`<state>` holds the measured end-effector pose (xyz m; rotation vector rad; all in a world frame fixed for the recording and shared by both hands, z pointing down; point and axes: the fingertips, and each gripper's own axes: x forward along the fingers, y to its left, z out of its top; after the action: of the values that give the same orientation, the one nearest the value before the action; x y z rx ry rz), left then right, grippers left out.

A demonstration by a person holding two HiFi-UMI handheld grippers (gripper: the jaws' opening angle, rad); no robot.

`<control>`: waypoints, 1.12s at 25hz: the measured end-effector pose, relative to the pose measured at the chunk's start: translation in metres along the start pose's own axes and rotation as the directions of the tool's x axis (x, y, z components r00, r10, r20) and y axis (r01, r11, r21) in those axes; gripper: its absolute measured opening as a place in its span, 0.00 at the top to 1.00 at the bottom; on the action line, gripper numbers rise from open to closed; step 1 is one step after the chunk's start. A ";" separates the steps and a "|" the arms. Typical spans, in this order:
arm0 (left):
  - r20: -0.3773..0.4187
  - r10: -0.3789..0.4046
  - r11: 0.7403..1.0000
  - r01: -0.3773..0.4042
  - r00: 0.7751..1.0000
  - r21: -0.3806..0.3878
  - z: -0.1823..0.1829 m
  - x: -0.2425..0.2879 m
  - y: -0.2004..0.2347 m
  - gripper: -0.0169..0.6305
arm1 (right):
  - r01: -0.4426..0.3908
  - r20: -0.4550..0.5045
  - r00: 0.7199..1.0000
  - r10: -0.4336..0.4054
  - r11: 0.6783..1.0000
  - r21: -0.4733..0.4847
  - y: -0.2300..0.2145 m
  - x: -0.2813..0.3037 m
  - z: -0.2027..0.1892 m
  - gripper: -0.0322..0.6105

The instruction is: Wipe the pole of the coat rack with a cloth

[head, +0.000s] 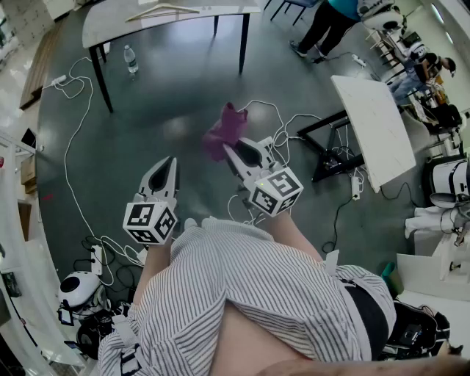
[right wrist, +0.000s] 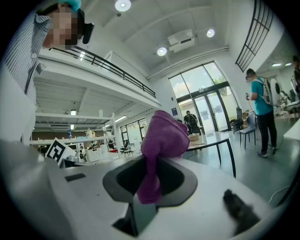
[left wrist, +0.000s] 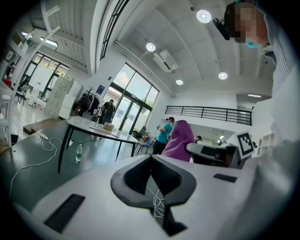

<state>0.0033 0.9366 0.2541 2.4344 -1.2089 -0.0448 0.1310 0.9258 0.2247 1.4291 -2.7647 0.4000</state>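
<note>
The purple cloth [head: 226,132] hangs bunched from the tip of my right gripper [head: 229,149], which is shut on it, held above the dark floor. In the right gripper view the cloth [right wrist: 162,136] stands up between the closed jaws of that gripper [right wrist: 149,161]. My left gripper [head: 169,163] is to its left, shut with nothing in it. In the left gripper view its jaws [left wrist: 151,158] meet at the tip, and the cloth [left wrist: 179,139] shows to the right. No coat rack or pole appears in any view.
A dark-legged table [head: 169,16] stands ahead with a water bottle [head: 131,59] on the floor beside it. White cables [head: 73,147] trail across the floor. A white board on a black frame [head: 376,128] is at the right. People stand at the far right.
</note>
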 end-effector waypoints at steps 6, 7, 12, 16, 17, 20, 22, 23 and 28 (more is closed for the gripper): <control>0.015 -0.010 1.000 0.009 1.000 0.017 0.007 -0.006 -0.003 0.96 | -0.047 0.037 0.998 0.047 0.999 -0.010 0.008 0.008 0.024 0.83; 0.019 -0.010 0.999 0.009 1.000 0.032 0.010 -0.005 -0.003 0.96 | -0.059 0.052 0.997 0.058 0.998 0.021 0.010 0.009 0.027 0.84; 0.026 -0.014 0.999 0.013 1.000 0.051 0.015 0.003 -0.009 0.95 | -0.070 0.056 0.996 0.068 0.997 0.039 0.012 0.012 0.027 0.84; 0.033 0.010 0.994 -0.013 0.999 0.107 0.019 0.005 -0.005 0.96 | -0.044 0.059 0.997 0.041 0.998 0.050 0.006 0.011 0.022 0.84; 0.034 0.011 0.993 -0.015 0.999 0.117 0.020 0.004 -0.003 0.96 | -0.037 0.055 0.998 0.034 0.998 0.054 0.005 0.012 0.020 0.84; 0.032 -0.008 0.993 0.004 0.999 0.117 0.026 0.005 0.001 0.96 | -0.045 0.041 0.998 0.043 0.998 0.040 0.010 0.016 0.017 0.83; 0.028 -0.016 0.993 0.012 0.999 0.121 0.031 0.004 0.005 0.96 | -0.042 0.046 0.998 0.041 0.999 0.019 0.015 0.021 0.019 0.83; 0.027 -0.018 0.992 0.014 0.999 0.122 0.033 0.003 0.008 0.96 | -0.036 0.048 0.998 0.036 0.999 0.013 0.017 0.023 0.020 0.83; 0.027 -0.030 0.995 0.028 0.999 0.101 0.034 -0.003 0.024 0.96 | -0.011 0.025 1.000 0.011 1.000 -0.018 0.028 0.038 0.010 0.83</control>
<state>-0.0237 0.9137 0.2322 2.5464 -1.2153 -0.0277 0.0875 0.9081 0.2136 1.4260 -2.7898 0.3594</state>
